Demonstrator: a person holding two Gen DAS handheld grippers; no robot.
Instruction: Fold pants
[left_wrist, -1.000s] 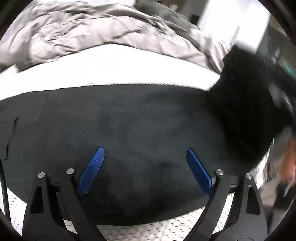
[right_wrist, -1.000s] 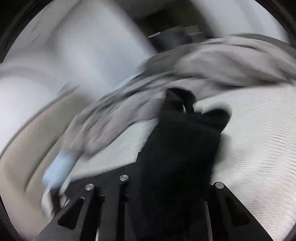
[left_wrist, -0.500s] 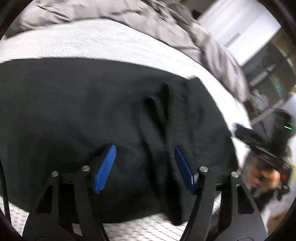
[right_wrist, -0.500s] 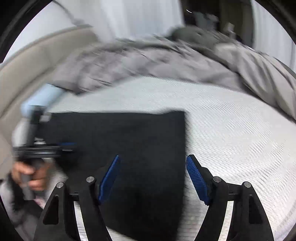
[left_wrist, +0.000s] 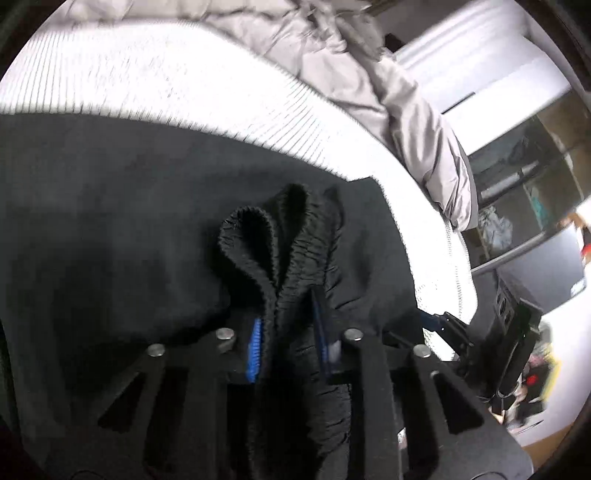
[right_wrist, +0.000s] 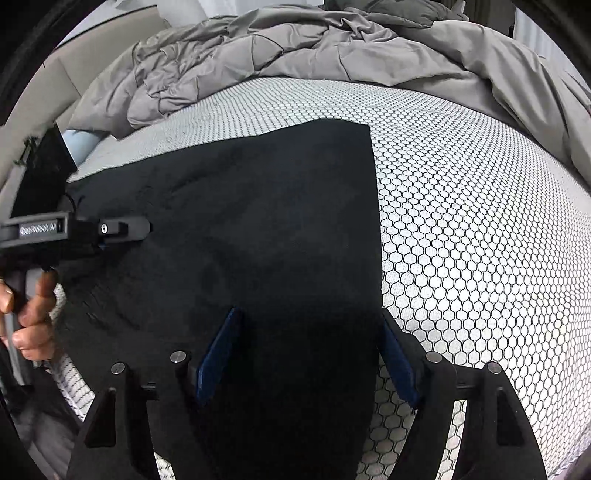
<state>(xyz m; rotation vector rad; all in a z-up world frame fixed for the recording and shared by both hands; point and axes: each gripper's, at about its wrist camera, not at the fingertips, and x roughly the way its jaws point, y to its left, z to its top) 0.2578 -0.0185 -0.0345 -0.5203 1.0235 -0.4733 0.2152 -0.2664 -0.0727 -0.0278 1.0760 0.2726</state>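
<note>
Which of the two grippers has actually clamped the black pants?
The left gripper: its blue pads have just closed on a bunched fold of the black pants. The right gripper merely straddles the flat edge, open.

- We were in a bedroom of a home, working on a bed.
- A mattress (right_wrist: 480, 229) in a white cover with a honeycomb pattern filled the middle of the right wrist view.
- A rumpled grey duvet (right_wrist: 332, 48) lay heaped across the top of that frame.
- A beige padded headboard (right_wrist: 74, 66) stood in the upper left of it.
- At the right edge of the left wrist view we saw dark open shelves (left_wrist: 517, 184) holding household things too blurred to name.
</note>
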